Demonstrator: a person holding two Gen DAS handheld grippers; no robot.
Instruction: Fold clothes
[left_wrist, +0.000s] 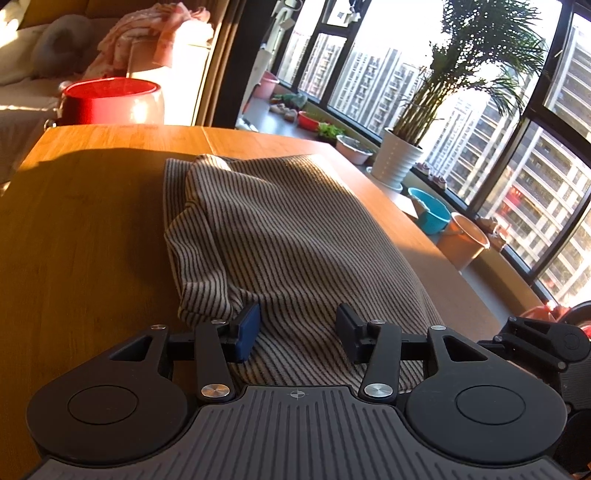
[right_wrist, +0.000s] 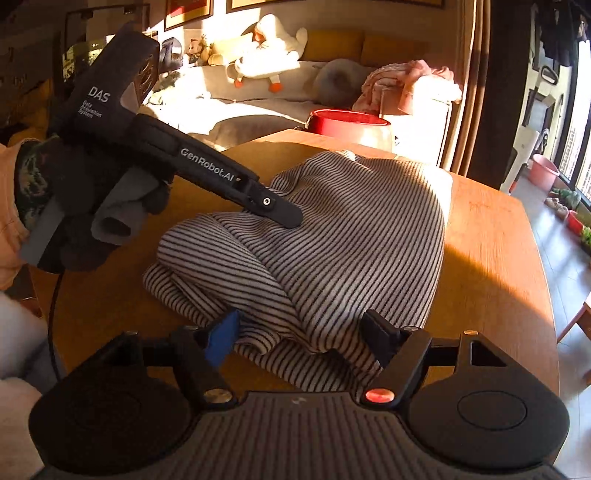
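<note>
Wooden surface (left_wrist: 92, 221) carries the folded striped garment (left_wrist: 280, 240) mid-surface reaching its near edge, red bucket (left_wrist: 110, 99) beyond the far edge, contents unseen, left claw (left_wrist: 297, 332) and right claw (right_wrist: 299, 339) both spread wide astride the garment's near hem.

garment (left_wrist: 280, 236): beige, thin dark stripes | table (left_wrist: 92, 221): orange-brown wood | bowl (left_wrist: 110, 99): red

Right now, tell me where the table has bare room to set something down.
Bare wood lies left of the striped garment toward the red pot, and right of it along the table's window-side edge. The near middle is crowded: both grippers, left and right, over cloth.
</note>
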